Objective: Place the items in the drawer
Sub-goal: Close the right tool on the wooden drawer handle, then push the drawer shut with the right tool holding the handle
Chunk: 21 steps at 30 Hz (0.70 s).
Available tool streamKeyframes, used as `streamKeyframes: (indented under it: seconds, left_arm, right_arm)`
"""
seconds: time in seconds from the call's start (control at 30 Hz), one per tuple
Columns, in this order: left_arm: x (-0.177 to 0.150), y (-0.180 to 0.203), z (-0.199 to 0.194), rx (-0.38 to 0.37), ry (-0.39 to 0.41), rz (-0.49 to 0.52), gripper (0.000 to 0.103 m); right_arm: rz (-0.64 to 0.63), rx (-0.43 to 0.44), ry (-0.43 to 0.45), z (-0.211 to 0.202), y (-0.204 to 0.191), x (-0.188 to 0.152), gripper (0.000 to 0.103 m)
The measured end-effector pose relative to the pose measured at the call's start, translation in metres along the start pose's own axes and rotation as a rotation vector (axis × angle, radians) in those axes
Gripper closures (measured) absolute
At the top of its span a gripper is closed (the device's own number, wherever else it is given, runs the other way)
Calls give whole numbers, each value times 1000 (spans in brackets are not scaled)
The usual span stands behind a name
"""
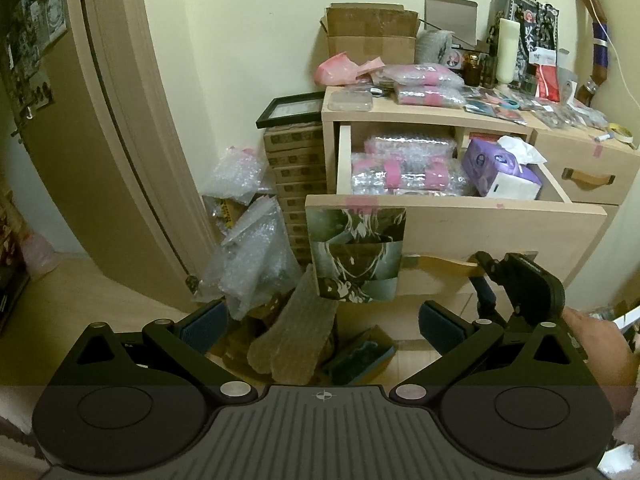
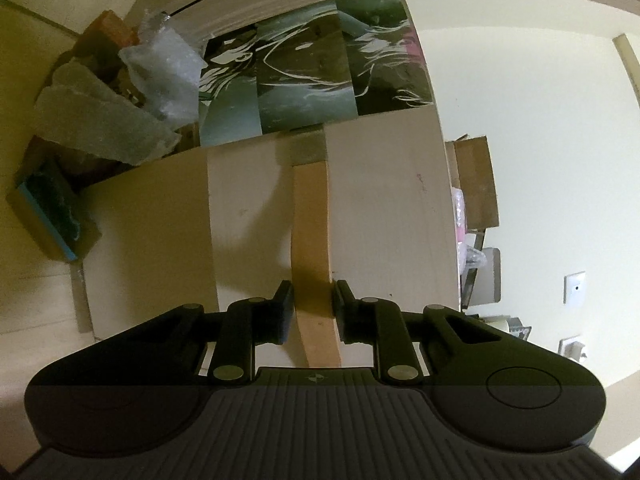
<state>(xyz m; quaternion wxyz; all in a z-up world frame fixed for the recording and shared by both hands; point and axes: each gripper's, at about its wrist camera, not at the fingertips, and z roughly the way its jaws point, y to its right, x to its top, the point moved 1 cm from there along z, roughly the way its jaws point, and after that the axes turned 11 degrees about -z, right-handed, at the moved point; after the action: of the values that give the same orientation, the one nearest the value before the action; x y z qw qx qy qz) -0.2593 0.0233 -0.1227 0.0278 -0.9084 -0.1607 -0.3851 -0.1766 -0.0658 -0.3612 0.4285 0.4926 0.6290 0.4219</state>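
Wood drawer (image 1: 456,216): stood pulled out, bubble-wrapped pink parcels (image 1: 404,168) inside.
Right gripper (image 2: 313,308): straddled tan leather strap handle (image 2: 310,220), barely pinching.
Left gripper (image 1: 322,322): wide apart, empty.
Advice: move squarely along the runners.

Left gripper (image 1: 322,326) agape, right gripper (image 2: 313,306) clamped

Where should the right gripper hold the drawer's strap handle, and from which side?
Grip the strap handle at its bowed middle, coming head-on at the drawer front. The strap stands off the panel there, leaving room for fingers either side, as the right gripper now straddles it.
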Motion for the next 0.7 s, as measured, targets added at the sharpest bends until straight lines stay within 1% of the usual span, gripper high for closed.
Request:
streamKeyframes:
  seconds: [0.13,0.33,0.7]
  left_arm:
    - [-1,-6,0,-3,0,1,0]
    - [7,-20,5,-2,6,-5,0]
    - [39,-59,20,29,13,-54,0]
  right_arm:
    - [6,13,-16,13,6,3,82]
    - [2,13,-48,40,13,6,82]
    - [15,31,-129,109,32,12,81]
